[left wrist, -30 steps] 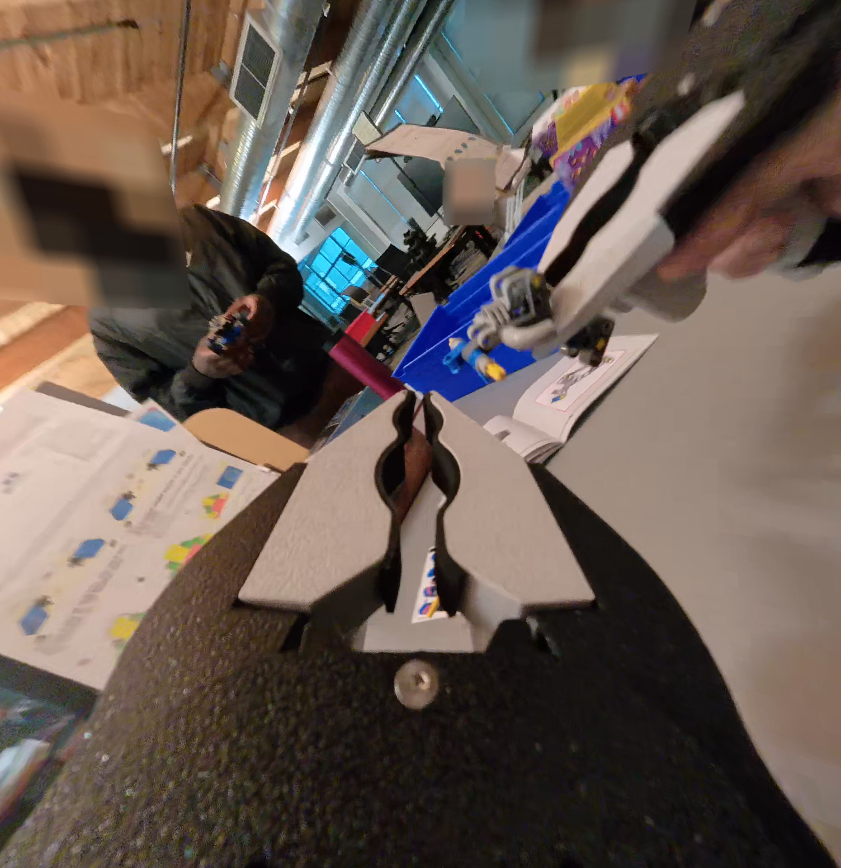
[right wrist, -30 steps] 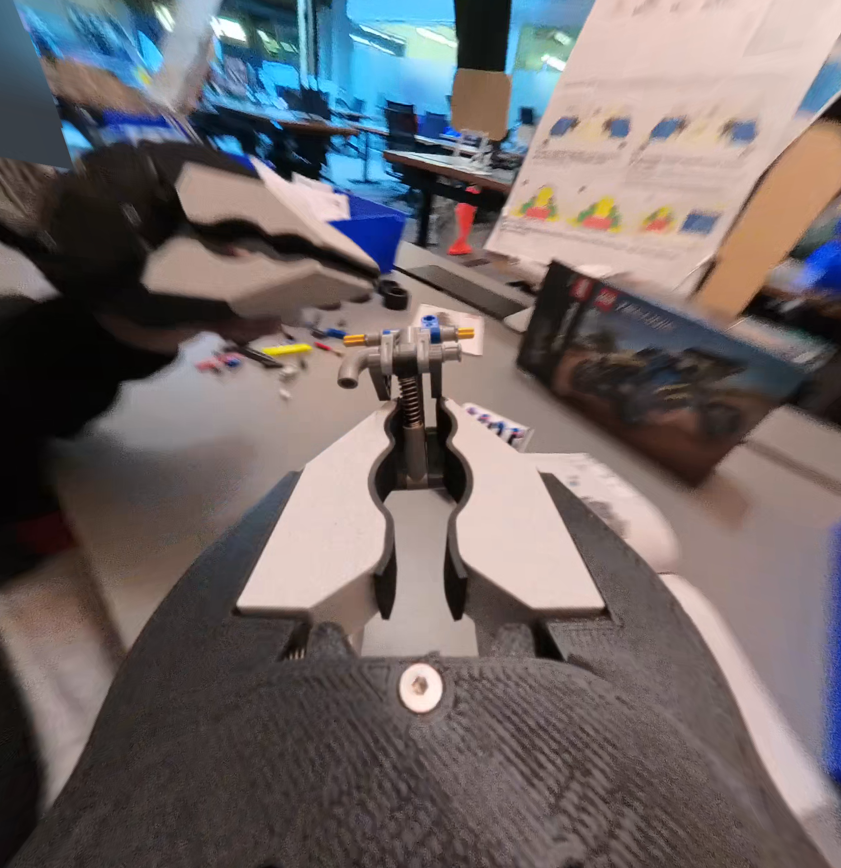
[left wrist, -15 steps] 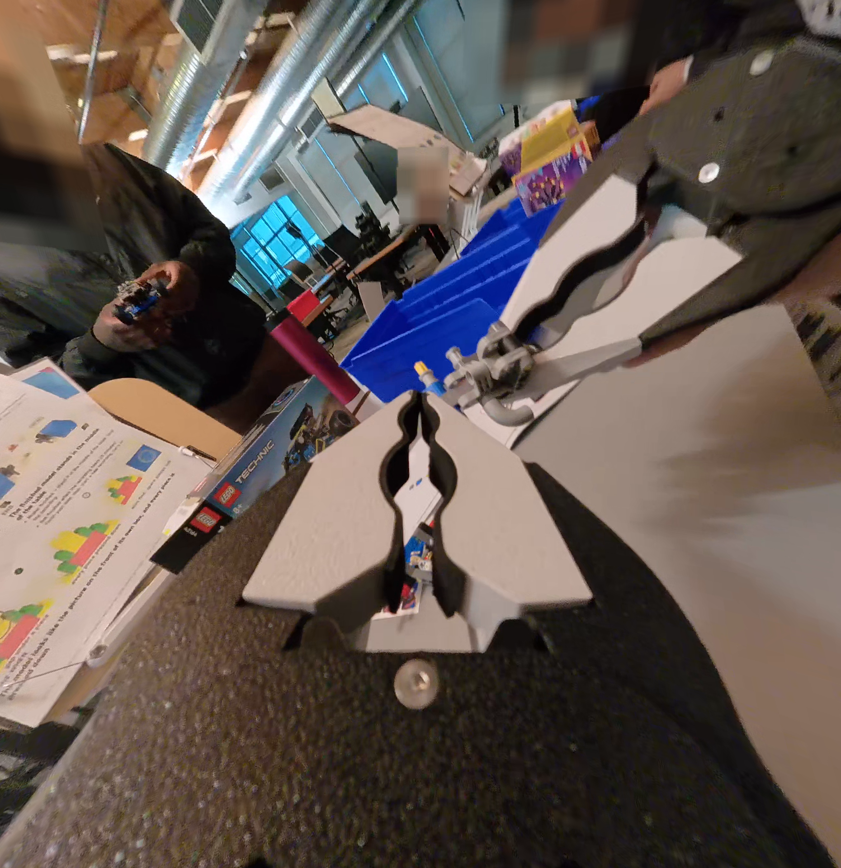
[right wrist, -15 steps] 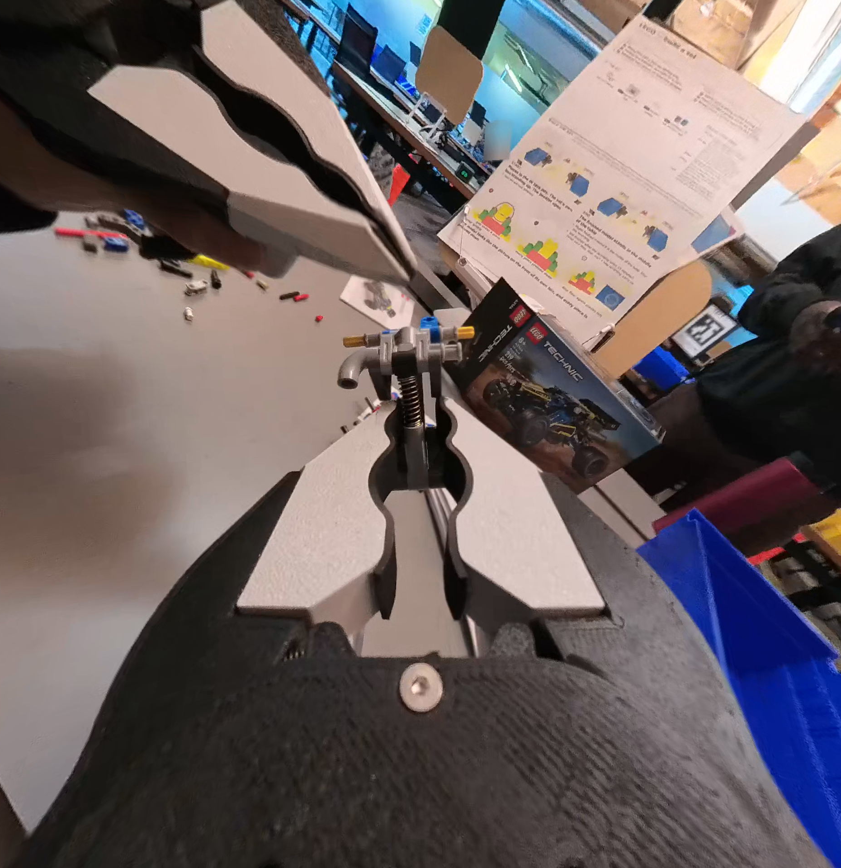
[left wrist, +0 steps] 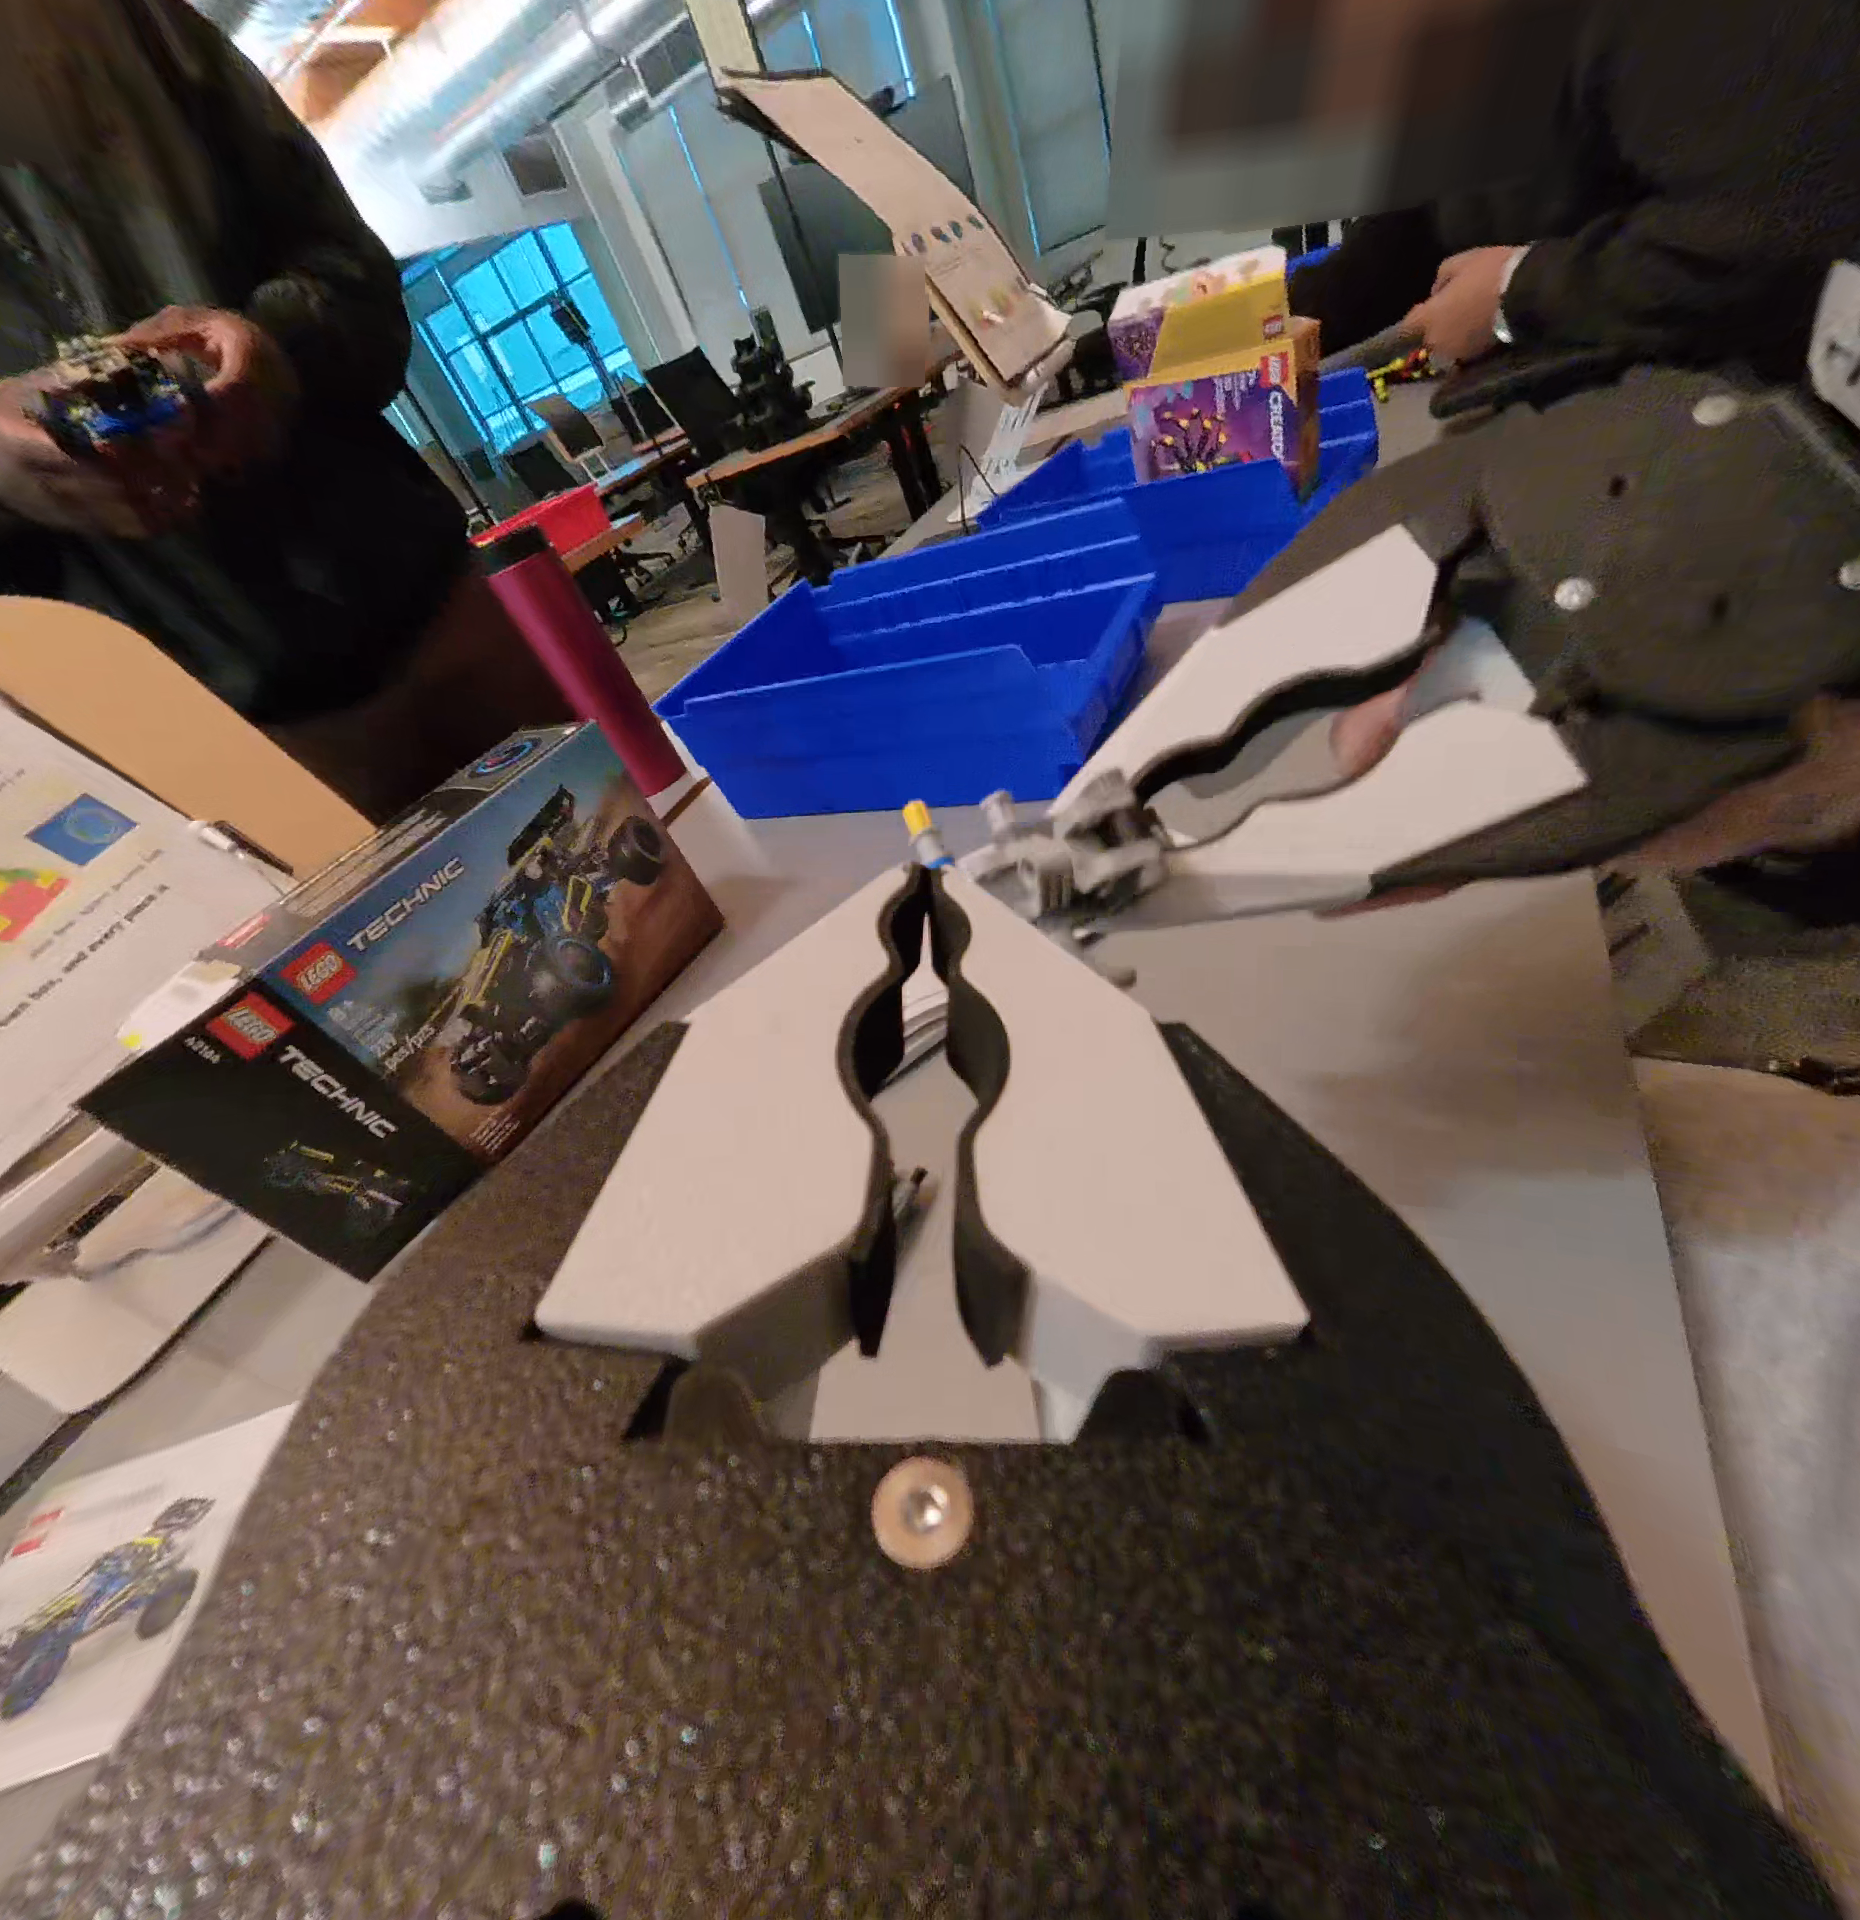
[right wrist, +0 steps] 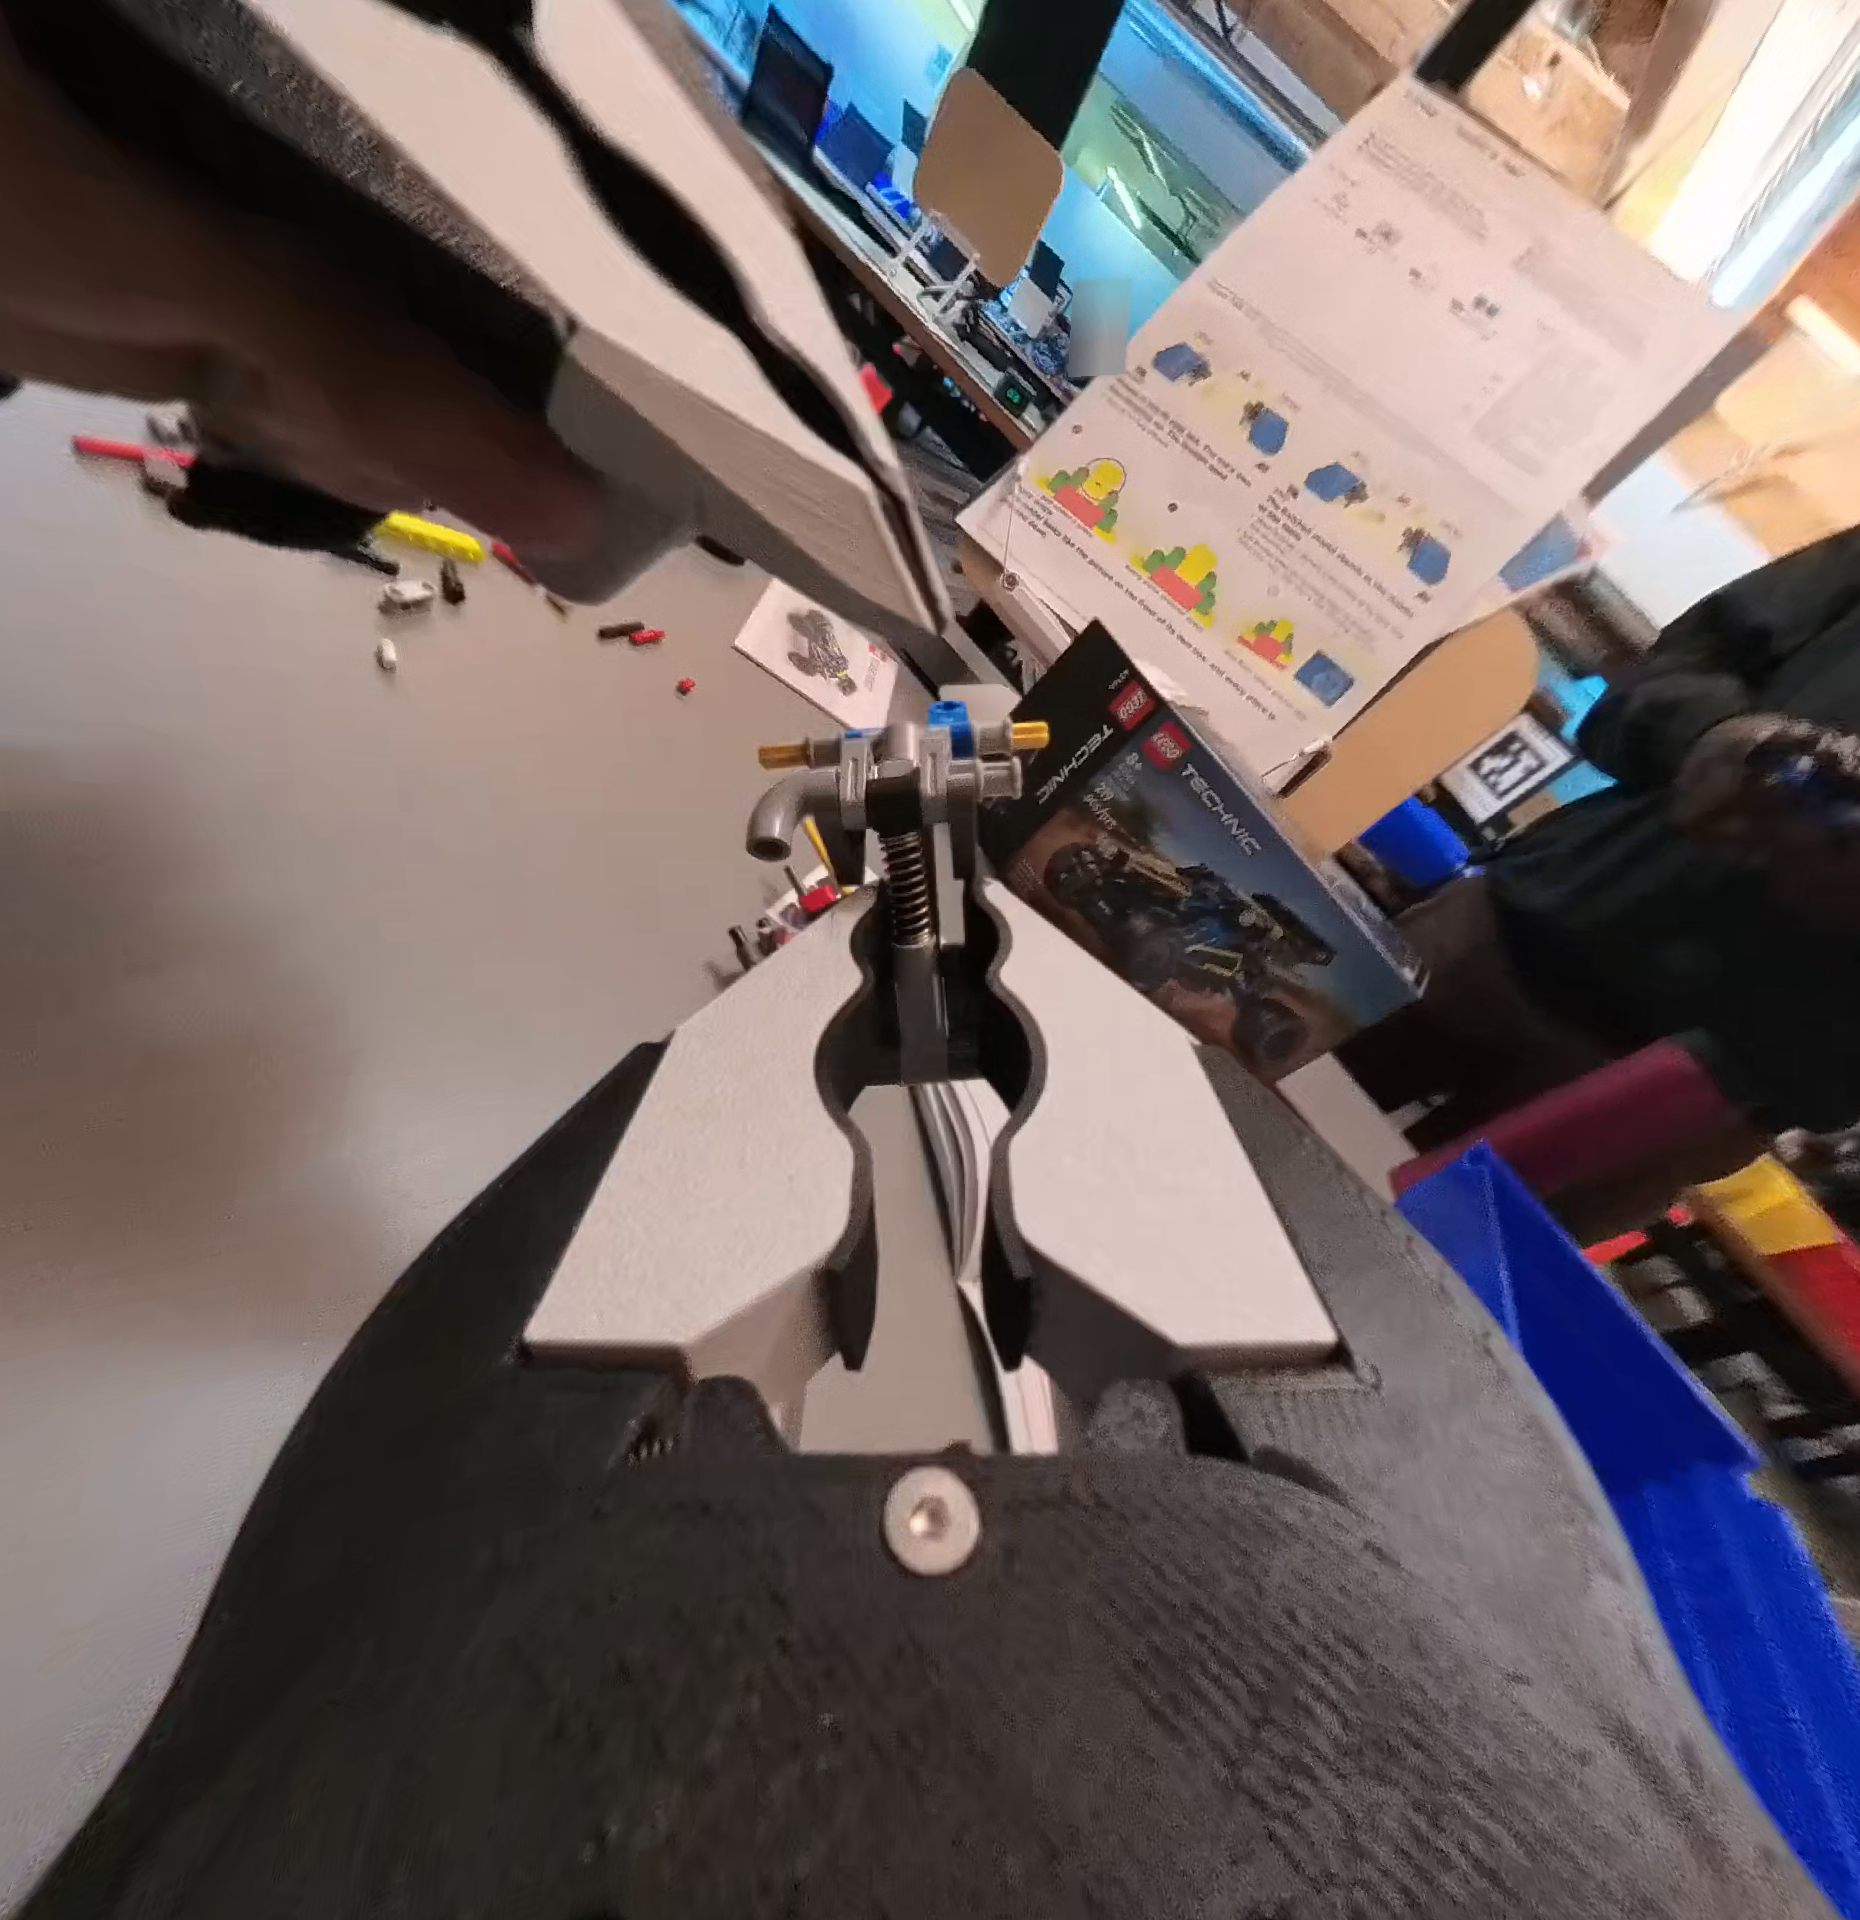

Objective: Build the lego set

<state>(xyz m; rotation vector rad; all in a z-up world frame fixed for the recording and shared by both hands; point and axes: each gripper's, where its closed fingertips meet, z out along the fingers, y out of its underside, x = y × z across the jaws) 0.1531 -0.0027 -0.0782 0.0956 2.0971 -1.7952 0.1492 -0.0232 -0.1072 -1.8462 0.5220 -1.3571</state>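
My right gripper (right wrist: 921, 904) is shut on the lower stem of a grey Lego shock-absorber assembly (right wrist: 900, 790) with a spring, a grey elbow, yellow pin ends and a blue piece on top. It holds the assembly in the air above the grey table (right wrist: 282, 935). In the left wrist view the right gripper (left wrist: 1102, 831) comes in from the right with the assembly (left wrist: 1071, 862). My left gripper (left wrist: 926, 883) is shut and looks empty, its tips right next to the assembly's yellow and blue pin (left wrist: 918, 826). The left gripper (right wrist: 936, 623) also shows from the upper left, just above the assembly.
A Lego set box (left wrist: 469, 966) stands on the table to the left. Beyond it are blue bins (left wrist: 905, 707) and a maroon bottle (left wrist: 583, 665). Loose small pieces (right wrist: 427, 540) and a booklet (right wrist: 822, 655) lie on the table. A person (left wrist: 178, 416) behind holds a small model.
My left gripper has tilted down from the ceiling towards the table and closed in on the assembly, tips now beside its pin. My right gripper still holds the assembly and has turned rightward.
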